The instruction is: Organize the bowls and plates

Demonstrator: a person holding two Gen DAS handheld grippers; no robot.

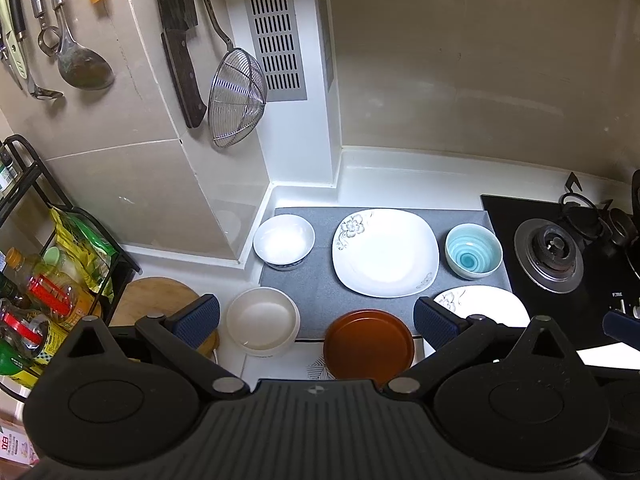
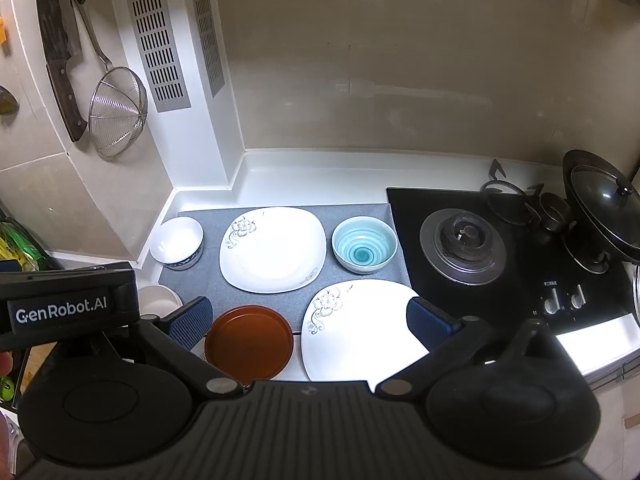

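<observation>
Nearest the lens, the left tongs [image 1: 316, 318] stand wide open and empty above the tabletop [image 1: 400, 178]; the right tongs [image 2: 308, 320] likewise gape with nothing held. Between the left pads, at 12 o'clock and just ahead, lies the brown plate [image 1: 369, 345], with the cream bowl [image 1: 263, 322] at 11 o'clock beside it. The near floral plate [image 2: 362, 328] sits between the right pads, at 1 o'clock of that view; the right hand looks the nearer to it, the left nearer to brown plate and cream bowl. Further off on the grey mat [image 1: 316, 280]: white bowl [image 1: 284, 240] at 11, far floral plate [image 1: 384, 252] at 12, blue bowl [image 1: 473, 253] at 1 o'clock; all apart, nothing stacked yet. The plates are squarish, so no clear long axis. Readable: "GenRobot.AI" on the left unit [image 2: 60, 314]; the hob [image 2: 500, 248] at 2 o'clock reads "FOTILE", I think.
</observation>
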